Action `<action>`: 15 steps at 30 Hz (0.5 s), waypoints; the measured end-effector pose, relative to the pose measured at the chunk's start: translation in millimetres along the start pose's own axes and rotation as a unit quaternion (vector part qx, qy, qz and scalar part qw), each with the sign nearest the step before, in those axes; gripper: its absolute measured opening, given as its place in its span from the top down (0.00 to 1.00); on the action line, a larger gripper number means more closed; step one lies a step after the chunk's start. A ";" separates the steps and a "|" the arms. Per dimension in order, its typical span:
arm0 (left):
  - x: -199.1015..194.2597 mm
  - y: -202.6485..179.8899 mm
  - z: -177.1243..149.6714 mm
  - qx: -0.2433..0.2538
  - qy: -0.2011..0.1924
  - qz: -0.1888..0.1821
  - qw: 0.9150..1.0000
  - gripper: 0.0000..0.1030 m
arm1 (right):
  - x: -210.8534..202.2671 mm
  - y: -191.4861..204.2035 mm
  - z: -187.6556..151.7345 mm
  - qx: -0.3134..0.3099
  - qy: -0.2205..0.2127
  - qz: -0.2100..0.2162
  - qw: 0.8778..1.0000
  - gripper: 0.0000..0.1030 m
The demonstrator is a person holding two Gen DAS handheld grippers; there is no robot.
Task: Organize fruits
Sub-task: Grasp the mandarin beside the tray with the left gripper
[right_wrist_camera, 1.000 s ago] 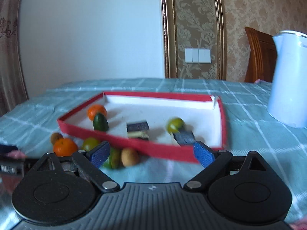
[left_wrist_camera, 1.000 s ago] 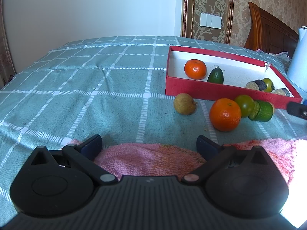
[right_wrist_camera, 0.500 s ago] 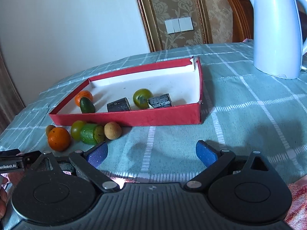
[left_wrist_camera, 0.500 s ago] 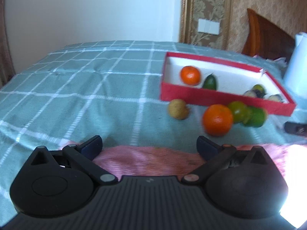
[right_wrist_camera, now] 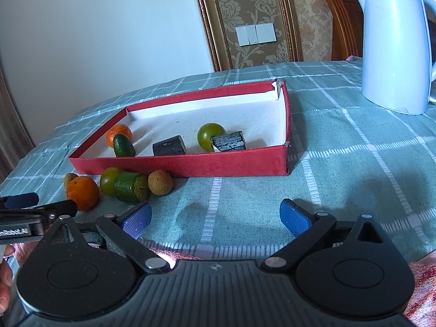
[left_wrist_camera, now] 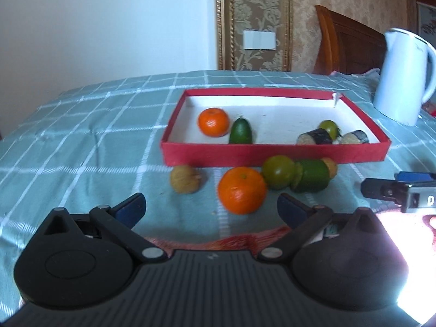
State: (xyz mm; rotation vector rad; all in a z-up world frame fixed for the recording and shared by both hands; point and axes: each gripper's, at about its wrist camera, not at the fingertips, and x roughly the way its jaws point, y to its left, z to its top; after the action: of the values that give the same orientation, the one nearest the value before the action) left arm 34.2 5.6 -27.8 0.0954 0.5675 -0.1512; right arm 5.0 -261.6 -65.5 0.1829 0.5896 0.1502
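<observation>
Both hand-held grippers gape wide, empty: left hand-held gripper point(left_wrist_camera: 211, 208), right hand-held gripper point(right_wrist_camera: 215, 215). Straddle the round orange tangerine point(left_wrist_camera: 242, 190) squarely, then lift it over the shallow red cardboard tray's point(left_wrist_camera: 272, 154) wall.

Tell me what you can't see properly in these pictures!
- The brown fruit in the left view: mostly hidden behind the green cylinder.
- The other brown fruit in the right view: half hidden behind the orange.
- The kettle: its handle is cut off by the right view's edge.
- The towel: washed out by glare in the left view.
</observation>
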 end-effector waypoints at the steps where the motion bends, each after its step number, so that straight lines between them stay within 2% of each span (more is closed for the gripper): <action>1: 0.2 -3.8 1.1 0.006 0.000 -0.002 1.000 0.11 | 0.0 0.0 0.0 0.000 0.000 0.000 1.000 0.02; 2: 1.6 -6.0 2.3 0.011 0.002 -0.005 1.000 0.14 | 0.0 0.0 0.0 -0.001 0.000 -0.001 1.000 0.02; 5: 6.5 -9.7 4.4 0.015 0.006 -0.010 1.000 0.15 | 0.1 0.9 0.1 -0.002 0.001 -0.002 1.000 0.02; 9: 11.9 -12.6 5.8 0.012 0.010 -0.017 1.000 0.21 | 0.2 1.1 0.1 -0.002 0.001 -0.002 1.000 0.02; 10: 13.5 -13.1 5.7 0.012 0.011 -0.019 1.000 0.24 | 0.2 1.0 0.1 -0.003 0.001 -0.002 1.000 0.02; 15: 23.1 -13.3 3.4 0.005 0.031 -0.033 0.999 0.52 | 0.1 0.9 0.2 -0.003 0.001 -0.002 1.000 0.02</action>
State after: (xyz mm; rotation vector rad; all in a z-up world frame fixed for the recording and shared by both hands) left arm 53.0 -10.7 -38.1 0.0910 0.6317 -0.2152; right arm 5.1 -260.7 -65.2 0.1748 0.5921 0.1477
